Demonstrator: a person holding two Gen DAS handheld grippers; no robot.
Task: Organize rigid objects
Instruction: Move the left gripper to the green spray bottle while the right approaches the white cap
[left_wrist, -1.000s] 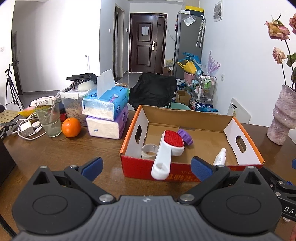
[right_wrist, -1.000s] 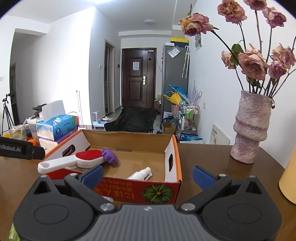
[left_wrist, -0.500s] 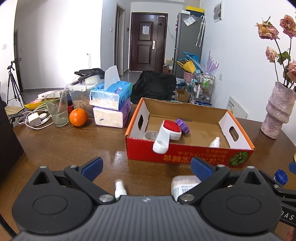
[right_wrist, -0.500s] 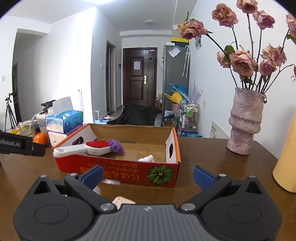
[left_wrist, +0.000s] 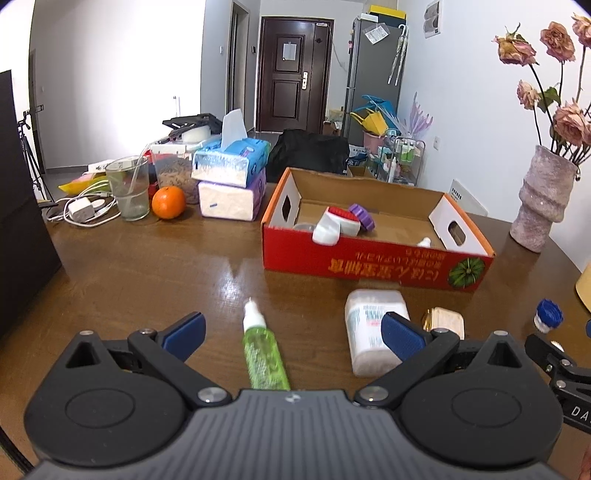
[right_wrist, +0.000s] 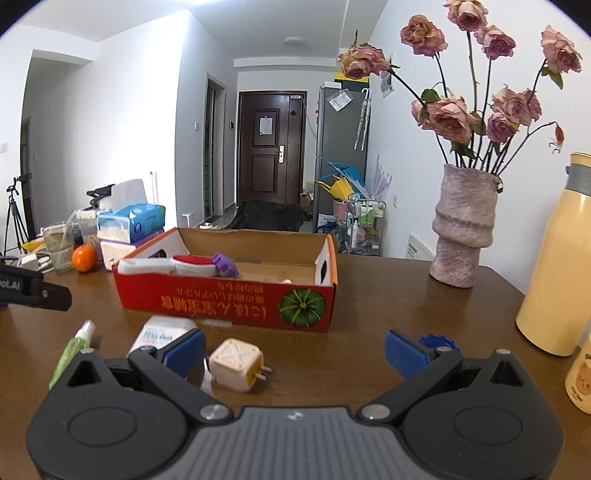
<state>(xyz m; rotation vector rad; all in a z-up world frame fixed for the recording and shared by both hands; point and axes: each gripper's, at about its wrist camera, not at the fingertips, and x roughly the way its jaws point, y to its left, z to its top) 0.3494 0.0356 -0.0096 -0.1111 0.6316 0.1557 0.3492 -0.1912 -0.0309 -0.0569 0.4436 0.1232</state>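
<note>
Both the left gripper (left_wrist: 291, 330) and right gripper (right_wrist: 293, 349) gape, empty. Four loose items lie before the red cardboard box (left_wrist: 373, 258): one green spray bottle (left_wrist: 263, 356), one white tub (left_wrist: 369, 332) partly hidden, one cream plug adapter (right_wrist: 237, 363), one blue cap (left_wrist: 549, 315).

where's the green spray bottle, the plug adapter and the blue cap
green spray bottle (left_wrist: 264, 360), left wrist view, on its body
plug adapter (right_wrist: 236, 363), right wrist view, on its top face
blue cap (left_wrist: 549, 316), left wrist view, on its ridged top
</note>
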